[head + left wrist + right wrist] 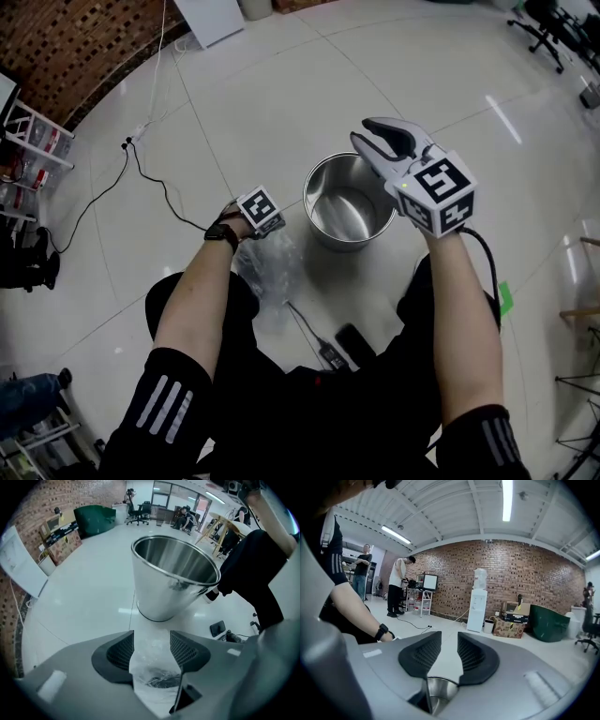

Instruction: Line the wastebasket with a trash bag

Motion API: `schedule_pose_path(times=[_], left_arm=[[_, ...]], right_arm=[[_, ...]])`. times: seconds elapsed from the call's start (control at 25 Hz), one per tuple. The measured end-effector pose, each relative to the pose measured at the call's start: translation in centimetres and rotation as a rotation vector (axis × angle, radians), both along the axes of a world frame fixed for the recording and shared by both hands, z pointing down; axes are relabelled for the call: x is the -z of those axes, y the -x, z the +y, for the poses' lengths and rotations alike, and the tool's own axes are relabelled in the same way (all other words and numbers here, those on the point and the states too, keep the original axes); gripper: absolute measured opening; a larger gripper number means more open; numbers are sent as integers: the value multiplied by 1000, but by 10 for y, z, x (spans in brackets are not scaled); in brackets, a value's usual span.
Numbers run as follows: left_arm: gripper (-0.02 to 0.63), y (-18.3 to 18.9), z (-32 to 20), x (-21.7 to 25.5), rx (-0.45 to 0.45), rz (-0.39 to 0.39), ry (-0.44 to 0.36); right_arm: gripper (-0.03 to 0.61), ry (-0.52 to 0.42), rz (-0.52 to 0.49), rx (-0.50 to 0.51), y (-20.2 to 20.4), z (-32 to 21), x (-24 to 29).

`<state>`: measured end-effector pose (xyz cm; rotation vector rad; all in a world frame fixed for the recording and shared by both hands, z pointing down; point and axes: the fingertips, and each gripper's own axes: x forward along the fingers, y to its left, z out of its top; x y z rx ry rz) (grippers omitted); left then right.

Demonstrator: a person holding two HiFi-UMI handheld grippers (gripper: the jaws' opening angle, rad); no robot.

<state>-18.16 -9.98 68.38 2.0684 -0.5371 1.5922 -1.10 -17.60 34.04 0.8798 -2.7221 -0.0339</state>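
1. The wastebasket (349, 202), a shiny metal pail, stands upright on the pale tiled floor (281, 84), straight in front of the person's knees.
2. The trash bag (152, 667), clear and crumpled, lies on the floor just beside the wastebasket, on the person's left.
3. The left gripper (151, 641) points steeply down at the bag. Its 2 fingers (119, 651) stand wide apart with the clear plastic showing in the gap. I can't see the pads pressing on it.
4. The right gripper (373, 136) is held up over the wastebasket's right rim and points nearly level, away from the person. In the right gripper view its fingers (423, 653) leave only a narrow gap with nothing in it, and the pail's rim shows below them.
5. A black watch (221, 232) sits on the left wrist.
6. A dark cable (159, 183) snakes over the tiles to the left, well apart from the pail.
7. A small black device (354, 342) lies on the floor close to the person's legs.
8. Across the room there is a brick wall (520, 573) with a white water dispenser (478, 599) against it, and 2 people (398, 585) stand off to 1 side.
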Motion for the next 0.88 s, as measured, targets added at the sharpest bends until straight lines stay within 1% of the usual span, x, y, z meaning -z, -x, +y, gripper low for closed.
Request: schedule_pose_path(times=[0.12,0.28,0.4,0.48,0.6,0.72,0.76,0.8,0.88], left_arm=[[244,-6,7,-28,11,9,31],[260,-1,16,-61,-2,-43,53],[273,7,31,-88,-17,-75,115],[278,9,36,-98,-8,-82,139],[278,16,37,-110,9,-99,143],[276,21,45,-118,29,-111,176],[268,22,48,-120,29,-115,188],[239,22,51,-121,26,-117,200],[150,20,54,-122,18,-117,209]], right_arm=[[119,0,7,5,5,0,-2],[118,-5,22,21,11,1,-3],[118,-10,27,23,12,0,-2],[118,-14,26,25,12,0,0],[118,-27,24,29,13,2,3],[118,-23,18,27,14,1,2],[118,-18,15,25,14,0,0],[118,-13,12,22,13,-1,-1],[118,-10,6,17,11,-2,-1]])
